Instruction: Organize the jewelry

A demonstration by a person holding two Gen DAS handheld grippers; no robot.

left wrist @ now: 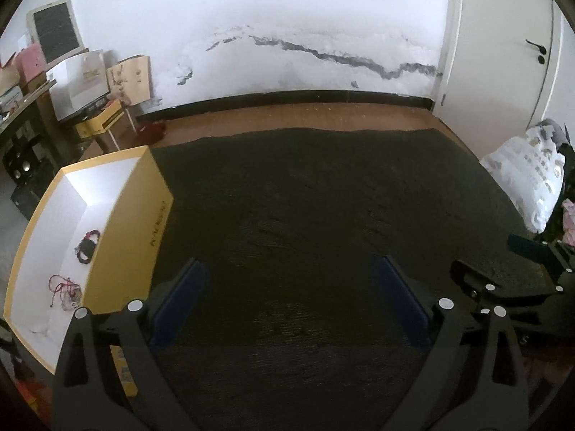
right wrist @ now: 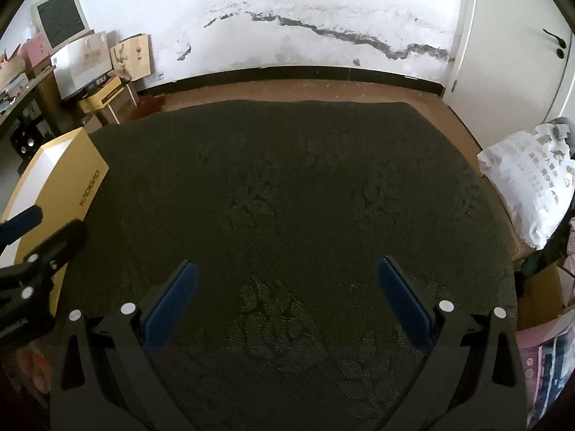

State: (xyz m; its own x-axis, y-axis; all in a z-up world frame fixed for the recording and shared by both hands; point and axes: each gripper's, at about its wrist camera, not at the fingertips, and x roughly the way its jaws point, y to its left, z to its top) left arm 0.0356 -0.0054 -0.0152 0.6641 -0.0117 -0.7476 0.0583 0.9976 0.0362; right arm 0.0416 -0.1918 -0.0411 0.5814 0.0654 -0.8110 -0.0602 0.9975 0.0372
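**Both claws wide over a bare dark mat, jewelry lying in the yellow box**

A big dark green textured mat (right wrist: 287, 197) covers most of the brown floor (right wrist: 305, 89), leaving a strip of bare floor between its far edge and the black skirting under the cracked white wall (right wrist: 251, 7). The mat's whole middle is open ground. At its left edge stands an open yellow cardboard box with a white inside (left wrist: 136, 215); at the right edge leans a white printed plastic bag (right wrist: 532, 186).

Both tools point forward and steeply down at the mat, side by side. The left claw (left wrist: 289, 305) stands spread wide, its blue pads holding nothing, just right of the box's near wall. The right claw (right wrist: 287, 301) is equally wide apart and empty, over the mat's centre.

Inside the box, on its white floor, lie a dark beaded bracelet (left wrist: 87, 246) and, nearer, a tangle of red cord jewelry (left wrist: 64, 292), both left of the left claw and apart from it.
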